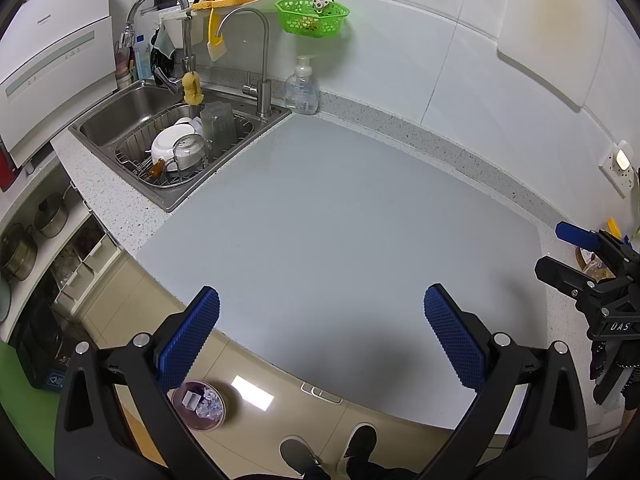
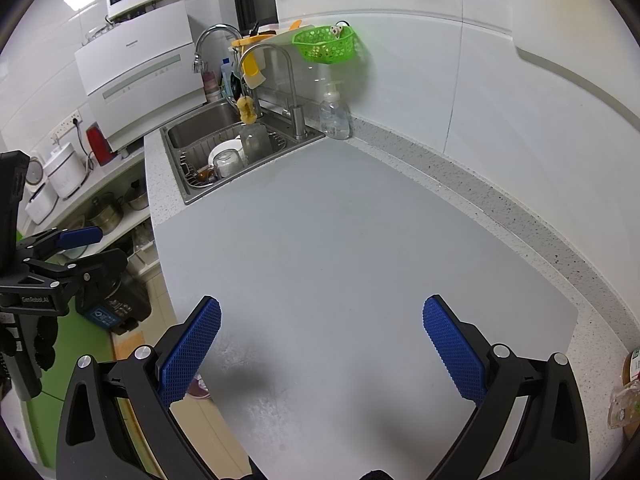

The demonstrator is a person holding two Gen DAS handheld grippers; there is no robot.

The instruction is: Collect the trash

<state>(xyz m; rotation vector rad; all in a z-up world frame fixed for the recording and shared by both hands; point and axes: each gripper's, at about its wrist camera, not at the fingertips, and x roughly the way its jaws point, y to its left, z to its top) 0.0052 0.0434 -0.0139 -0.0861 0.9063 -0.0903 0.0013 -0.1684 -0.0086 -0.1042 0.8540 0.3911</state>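
My left gripper (image 1: 322, 332) stands open above the front edge of the grey counter mat (image 1: 340, 220), nothing between its blue pads. Below it on the floor sits a round trash bin (image 1: 199, 404) holding crumpled paper and scraps. My right gripper (image 2: 322, 336) is open too, hovering over the mat (image 2: 340, 240) with nothing in it. In the left wrist view the right gripper (image 1: 592, 256) shows at the right edge, and in the right wrist view the left gripper (image 2: 72, 252) shows at the left edge. No loose trash shows on the mat.
A steel sink (image 1: 132, 108) with a dish rack, two faucets and a soap bottle (image 1: 302, 88) sit at the back left. A green basket (image 1: 314, 16) hangs on the wall. Items on a plate (image 2: 628, 384) lie at the counter's right end. A person's shoes (image 1: 332, 452) stand below.
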